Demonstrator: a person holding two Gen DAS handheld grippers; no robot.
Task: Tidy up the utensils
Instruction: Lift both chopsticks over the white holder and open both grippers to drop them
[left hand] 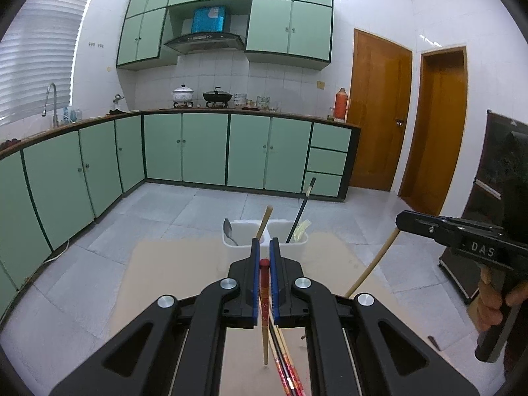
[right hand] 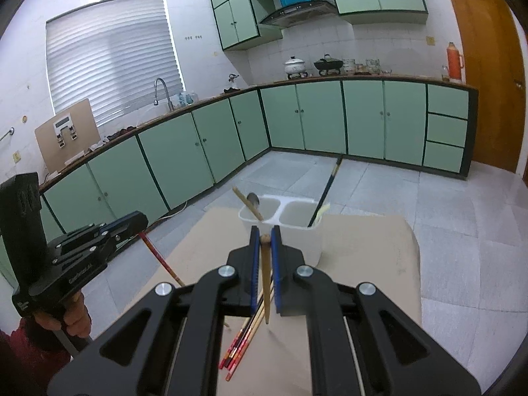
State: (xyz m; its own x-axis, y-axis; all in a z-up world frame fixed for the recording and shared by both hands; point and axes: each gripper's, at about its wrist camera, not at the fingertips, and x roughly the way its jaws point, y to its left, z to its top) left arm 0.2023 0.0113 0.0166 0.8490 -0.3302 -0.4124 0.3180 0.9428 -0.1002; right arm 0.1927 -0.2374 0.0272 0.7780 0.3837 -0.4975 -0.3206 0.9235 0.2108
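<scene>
Left claw [left hand: 264, 259] shut tight on red chopstick [left hand: 265, 297]; right claw [right hand: 264, 242] shut tight on tan chopstick [right hand: 266, 280]. White bin [left hand: 264, 236] just above center, two cups. More sticks [right hand: 244, 340] low on table [right hand: 363, 250]. Lift high, tip down, drop in gently, one at a time.

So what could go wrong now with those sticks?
Each gripper pinches just one thin chopstick: the left gripper a red chopstick, the right gripper a tan chopstick. Either might twist or slip. The white holder already has utensils leaning out; bumping them could tip it.
</scene>
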